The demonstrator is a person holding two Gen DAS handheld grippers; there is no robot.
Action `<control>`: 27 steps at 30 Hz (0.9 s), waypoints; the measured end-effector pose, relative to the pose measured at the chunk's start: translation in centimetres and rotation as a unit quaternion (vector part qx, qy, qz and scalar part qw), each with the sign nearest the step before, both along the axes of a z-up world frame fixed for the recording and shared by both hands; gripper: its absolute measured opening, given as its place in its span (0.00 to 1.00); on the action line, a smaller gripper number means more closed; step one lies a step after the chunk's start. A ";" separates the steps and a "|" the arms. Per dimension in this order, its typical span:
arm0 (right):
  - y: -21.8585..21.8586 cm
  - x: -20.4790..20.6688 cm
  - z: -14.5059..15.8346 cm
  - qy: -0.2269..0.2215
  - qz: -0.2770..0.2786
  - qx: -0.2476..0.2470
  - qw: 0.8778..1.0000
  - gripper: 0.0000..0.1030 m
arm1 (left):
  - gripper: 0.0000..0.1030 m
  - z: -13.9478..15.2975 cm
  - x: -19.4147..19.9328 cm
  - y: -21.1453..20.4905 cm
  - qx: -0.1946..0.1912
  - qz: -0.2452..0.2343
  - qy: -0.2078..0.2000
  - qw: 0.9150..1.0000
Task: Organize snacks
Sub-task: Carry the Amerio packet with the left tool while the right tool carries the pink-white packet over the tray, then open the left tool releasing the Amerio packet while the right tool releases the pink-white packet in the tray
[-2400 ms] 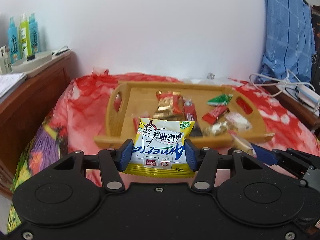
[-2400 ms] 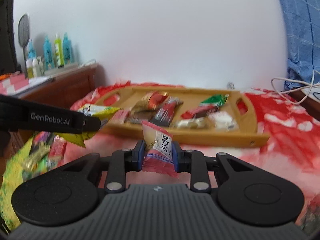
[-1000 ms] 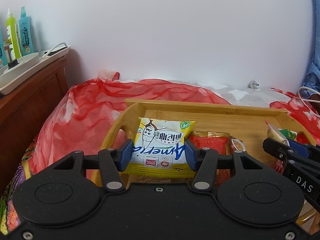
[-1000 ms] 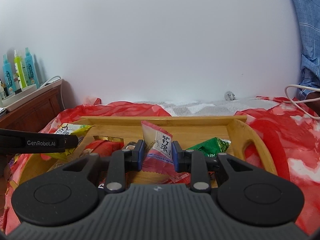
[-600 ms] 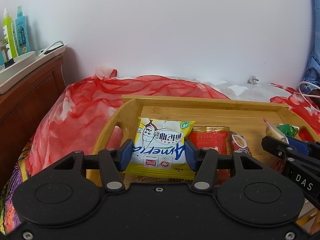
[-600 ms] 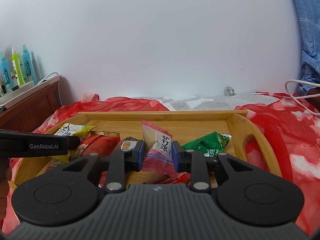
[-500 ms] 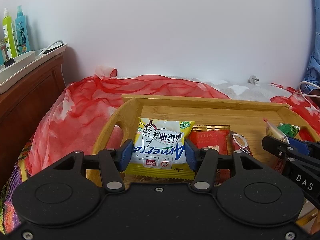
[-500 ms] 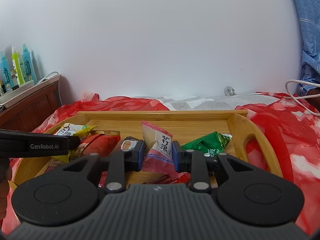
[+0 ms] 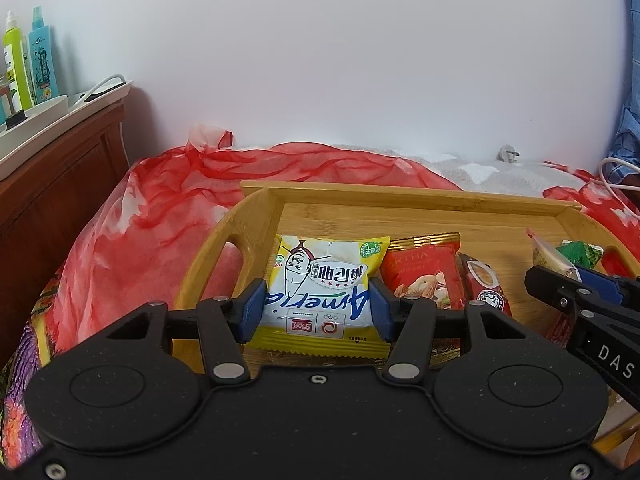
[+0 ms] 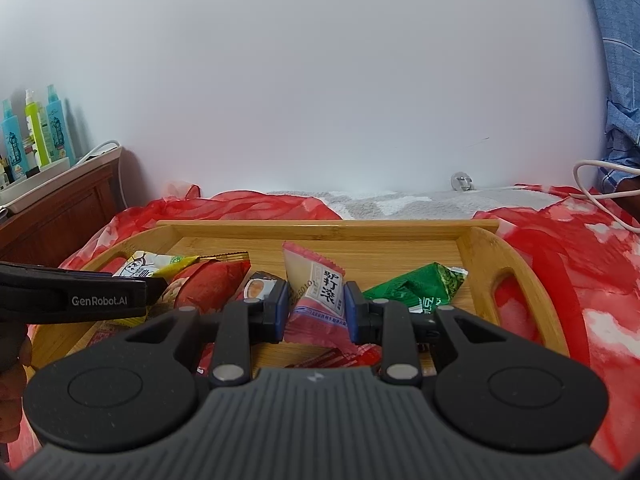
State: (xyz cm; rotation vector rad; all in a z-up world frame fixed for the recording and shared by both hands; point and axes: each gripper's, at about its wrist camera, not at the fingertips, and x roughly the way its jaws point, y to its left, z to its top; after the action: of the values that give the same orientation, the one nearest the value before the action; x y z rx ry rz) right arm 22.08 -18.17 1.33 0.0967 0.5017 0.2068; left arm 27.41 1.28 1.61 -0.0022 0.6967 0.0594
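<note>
A wooden tray (image 9: 400, 194) with handle cutouts lies on a red cloth and holds several snack packets. My left gripper (image 9: 318, 308) is shut on a yellow and white snack packet (image 9: 320, 280), held over the tray's left end. My right gripper (image 10: 314, 312) is shut on a pink and white candy packet (image 10: 316, 288), held over the middle of the tray (image 10: 328, 228). A red nut packet (image 9: 424, 272) and a green packet (image 10: 420, 286) lie in the tray. The right gripper also shows at the right edge of the left wrist view (image 9: 580, 292).
A wooden cabinet (image 9: 60, 176) stands on the left with a white power strip and spray bottles (image 9: 28, 64) on top. A white wall is behind. A white cable (image 10: 600, 188) and blue cloth lie at the far right.
Both grippers have moved from in front of the tray to over it, each still holding its packet. In the last half second they have lowered slightly.
</note>
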 end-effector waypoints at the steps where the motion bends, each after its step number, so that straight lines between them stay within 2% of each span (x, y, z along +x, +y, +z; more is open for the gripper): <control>1: 0.0 0.0 0.0 0.000 0.001 0.001 1.000 0.32 | 0.50 -0.1 0.0 0.0 -0.001 0.000 0.001 1.000; 20: 0.2 0.1 -0.1 0.006 0.014 0.003 1.000 0.34 | 0.51 -0.5 0.3 0.1 -0.009 0.006 0.013 1.000; 27: 0.2 0.1 -0.1 0.006 0.015 0.002 1.000 0.40 | 0.51 -0.6 0.3 0.1 -0.009 0.007 0.012 1.000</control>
State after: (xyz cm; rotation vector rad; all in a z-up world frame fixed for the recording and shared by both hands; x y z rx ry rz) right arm 22.18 -17.95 1.21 0.0952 0.5156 0.2371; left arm 27.71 1.35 1.00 -0.0232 0.7218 0.0669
